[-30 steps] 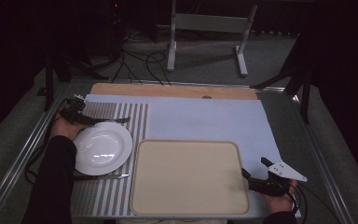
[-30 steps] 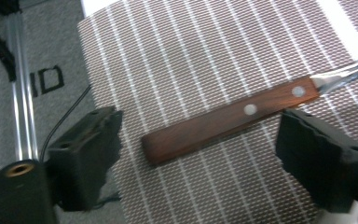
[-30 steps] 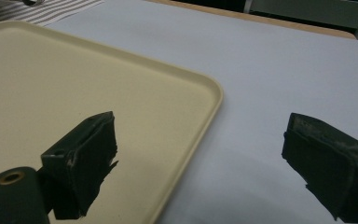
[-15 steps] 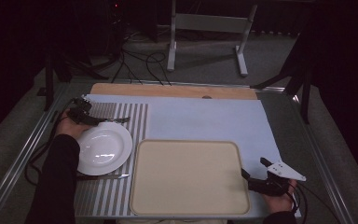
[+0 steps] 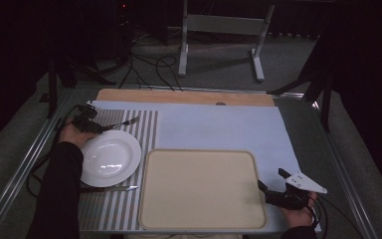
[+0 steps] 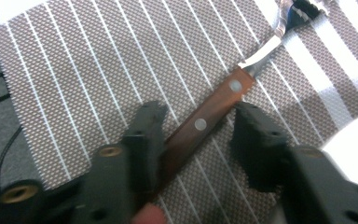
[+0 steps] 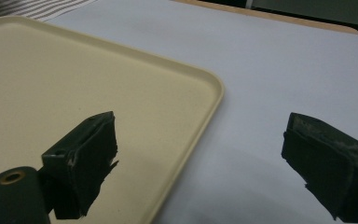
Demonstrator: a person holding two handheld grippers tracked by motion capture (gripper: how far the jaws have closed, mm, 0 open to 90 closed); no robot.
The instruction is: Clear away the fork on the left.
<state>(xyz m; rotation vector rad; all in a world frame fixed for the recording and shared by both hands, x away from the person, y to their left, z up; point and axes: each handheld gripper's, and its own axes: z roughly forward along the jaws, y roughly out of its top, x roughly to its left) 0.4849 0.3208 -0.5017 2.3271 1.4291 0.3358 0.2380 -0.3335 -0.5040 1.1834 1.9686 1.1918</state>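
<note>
At the far left of the striped brown-and-white woven placemat [image 5: 129, 209], the left gripper [image 6: 198, 128] straddles the wooden handle of a steel fork [image 6: 216, 105]; its jaws have just been closing, one pad touching the handle, the other just clear. Beside it sits a round white plate [image 5: 110, 158], then a cream rectangular plastic tray [image 5: 201, 189]. The right gripper [image 5: 273, 186] hovers spread wide over the tray's right edge.

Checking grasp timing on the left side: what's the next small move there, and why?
Probably finish closing. The left gripper straddles the fork's wooden handle on the striped placemat; its jaws have just been closing, one pad touching, a gap left at the other.
</note>
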